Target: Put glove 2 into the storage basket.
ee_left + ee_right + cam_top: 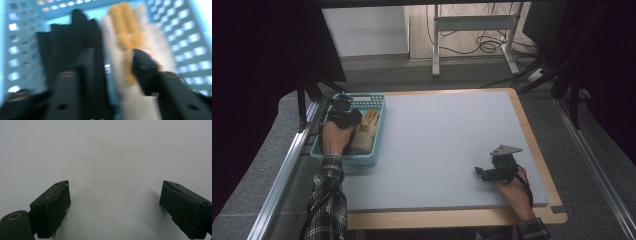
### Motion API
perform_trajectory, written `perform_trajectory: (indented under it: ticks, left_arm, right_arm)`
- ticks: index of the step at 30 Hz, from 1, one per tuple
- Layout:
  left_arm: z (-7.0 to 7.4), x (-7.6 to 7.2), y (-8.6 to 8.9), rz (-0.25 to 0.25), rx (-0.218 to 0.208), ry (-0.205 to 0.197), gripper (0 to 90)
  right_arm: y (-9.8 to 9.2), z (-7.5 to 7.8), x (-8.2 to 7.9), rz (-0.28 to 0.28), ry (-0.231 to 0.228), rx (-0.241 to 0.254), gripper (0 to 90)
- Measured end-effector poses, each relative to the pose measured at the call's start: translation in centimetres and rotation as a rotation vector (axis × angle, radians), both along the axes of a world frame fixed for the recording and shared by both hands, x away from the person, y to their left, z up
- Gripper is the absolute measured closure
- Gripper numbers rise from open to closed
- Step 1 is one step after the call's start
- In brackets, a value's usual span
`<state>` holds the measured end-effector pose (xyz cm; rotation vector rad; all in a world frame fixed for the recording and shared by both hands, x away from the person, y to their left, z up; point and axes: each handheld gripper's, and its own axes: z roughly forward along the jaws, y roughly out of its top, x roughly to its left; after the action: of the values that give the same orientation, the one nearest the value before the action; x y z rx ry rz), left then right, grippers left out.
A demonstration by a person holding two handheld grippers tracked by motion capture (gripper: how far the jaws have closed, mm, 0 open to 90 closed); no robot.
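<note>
Teal plastic basket point(379, 107) sits at far-left corner of the grey worktop point(442, 145), w/ two gloves inside: a black glove point(62, 42) and a cream knit glove point(120, 62) w/ yellow-orange palm coating, lying side by side, fingers pointing away from the person. Left gripper point(343, 111) is down in the basket, over the gloves. Left gripper view is blurred, but its jaws are narrowed and bracket the cream glove: one jaw sits on the seam btw black and cream glove, the other presses on the cream glove's palm edge, so it looks clamped on the cream glove. Black glove lies just beside, on the basket-wall side, touching the near jaw.

Right gripper point(484, 172) rests low at near-right part of worktop, well apart from the basket, person's hand point(514, 192) behind it, grey three-cornered plate on top. Right gripper view: jaws spread wide, nothing btw them, bare grey surface underneath. Plaid sleeve point(328, 200) on left forearm.
</note>
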<state>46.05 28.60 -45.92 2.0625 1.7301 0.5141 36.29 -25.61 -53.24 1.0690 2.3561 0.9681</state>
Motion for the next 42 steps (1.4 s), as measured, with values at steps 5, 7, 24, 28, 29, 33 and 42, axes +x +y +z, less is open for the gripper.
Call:
perform_trajectory:
  ticks: [5, 7, 24, 28, 29, 33, 42]
  left_arm:
    - [-1.9, 0.3, 0.0, -0.02, 0.023, 0.086, 80.0]
    - [-2.7, 0.5, -0.5, -0.053, -0.002, 0.115, 81.6]
    - [-2.7, 0.1, -0.3, -0.026, 0.005, 0.046, 48.6]
    - [-2.3, -0.3, 0.8, -0.007, -0.022, 0.013, 36.6]
    - [-2.2, -0.4, 1.0, -0.009, -0.031, 0.004, 35.0]
    - [-1.8, -0.9, 1.6, 0.0, -0.055, -0.022, 24.5]
    - [-0.9, -1.9, 2.0, -0.031, -0.09, -0.073, 10.2]
  right_arm:
    - [0.0, 0.0, 0.0, 0.0, 0.0, 0.0, 9.4]
    - [0.0, 0.0, 0.0, 0.0, 0.0, 0.0, 9.3]
    - [0.0, 0.0, 0.0, 0.0, 0.0, 0.001, 9.4]
    - [0.0, 0.0, 0.0, 0.0, 0.0, 0.0, 9.4]
    - [0.0, 0.0, 0.0, 0.0, 0.0, 0.0, 9.4]
    - [0.0, 0.0, 0.0, 0.0, 0.0, 0.0, 9.3]
    - [0.0, 0.0, 0.0, 0.0, 0.0, 0.0, 9.3]
